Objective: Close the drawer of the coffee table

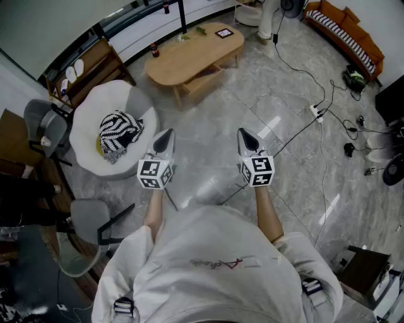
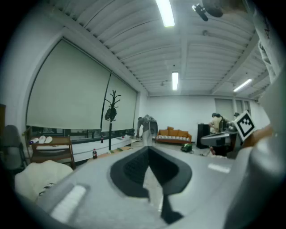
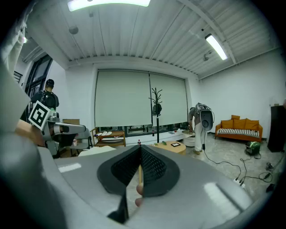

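The oval wooden coffee table (image 1: pixel 192 55) stands far ahead across the grey floor. Its drawer (image 1: pixel 202 79) juts out below the top on the near side. My left gripper (image 1: pixel 167 133) and right gripper (image 1: pixel 245 132) are held side by side in front of my body, well short of the table, both shut with nothing between the jaws. In the left gripper view the closed gripper (image 2: pixel 147 146) points toward the table (image 2: pixel 117 151). The right gripper view shows the closed gripper (image 3: pixel 140 147) with the table (image 3: pixel 172 146) just to its right.
A white round seat (image 1: pixel 95 107) with a striped cloth (image 1: pixel 118 134) sits to the left, with grey chairs (image 1: pixel 44 125) beside it. Cables and a power strip (image 1: pixel 317 112) cross the floor on the right. An orange sofa (image 1: pixel 347 33) and a standing person (image 1: pixel 268 19) are beyond the table.
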A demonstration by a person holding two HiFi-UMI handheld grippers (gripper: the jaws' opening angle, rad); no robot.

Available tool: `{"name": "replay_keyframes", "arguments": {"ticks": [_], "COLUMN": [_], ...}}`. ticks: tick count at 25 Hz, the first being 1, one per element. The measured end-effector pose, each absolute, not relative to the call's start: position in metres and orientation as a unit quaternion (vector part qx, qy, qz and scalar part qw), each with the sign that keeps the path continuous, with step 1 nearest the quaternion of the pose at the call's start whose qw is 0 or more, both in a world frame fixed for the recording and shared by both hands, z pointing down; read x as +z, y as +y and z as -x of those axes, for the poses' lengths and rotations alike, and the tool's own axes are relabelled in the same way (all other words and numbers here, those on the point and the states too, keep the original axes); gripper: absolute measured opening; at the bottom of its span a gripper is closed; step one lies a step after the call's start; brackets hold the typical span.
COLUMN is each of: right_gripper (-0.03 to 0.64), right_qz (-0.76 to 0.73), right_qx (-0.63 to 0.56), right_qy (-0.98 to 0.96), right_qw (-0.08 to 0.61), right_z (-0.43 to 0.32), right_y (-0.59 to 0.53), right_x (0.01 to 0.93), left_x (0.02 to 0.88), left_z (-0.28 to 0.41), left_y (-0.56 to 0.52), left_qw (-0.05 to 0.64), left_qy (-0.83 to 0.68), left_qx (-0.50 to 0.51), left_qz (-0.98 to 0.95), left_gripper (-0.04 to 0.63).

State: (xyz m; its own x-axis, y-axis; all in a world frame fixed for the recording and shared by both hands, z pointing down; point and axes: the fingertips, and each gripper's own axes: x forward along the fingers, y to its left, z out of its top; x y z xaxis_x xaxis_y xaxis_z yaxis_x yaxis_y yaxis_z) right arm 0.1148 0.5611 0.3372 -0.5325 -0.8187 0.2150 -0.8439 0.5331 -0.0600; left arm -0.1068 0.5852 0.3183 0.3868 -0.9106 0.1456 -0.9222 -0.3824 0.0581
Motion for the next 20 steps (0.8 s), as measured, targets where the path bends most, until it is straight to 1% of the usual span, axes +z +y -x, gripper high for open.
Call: {"name": "replay_keyframes", "arguments": {"ticks": [12, 20], "right_gripper": [0.006, 0.005], "right_qz": [-0.45, -0.437], "right_qx": [0.074, 0.075], "right_qy": [-0.886, -0.893], "right_qw": [0.08, 0.08], "right_z": [-0.15, -0.175], "right_y": [0.561, 0.567], "right_x": [0.338, 0.344], "left_x": [0.315, 0.323], "left_z": [0.059, 0.025], "left_y": [0.585, 0.593], "left_qw": [0.051, 0.035], "left_qy": [-0.561, -0.568], "left_qx": [0.049, 0.075], "left_qz": [-0.825, -0.819], "left_gripper": [-0.001, -0.002]}}
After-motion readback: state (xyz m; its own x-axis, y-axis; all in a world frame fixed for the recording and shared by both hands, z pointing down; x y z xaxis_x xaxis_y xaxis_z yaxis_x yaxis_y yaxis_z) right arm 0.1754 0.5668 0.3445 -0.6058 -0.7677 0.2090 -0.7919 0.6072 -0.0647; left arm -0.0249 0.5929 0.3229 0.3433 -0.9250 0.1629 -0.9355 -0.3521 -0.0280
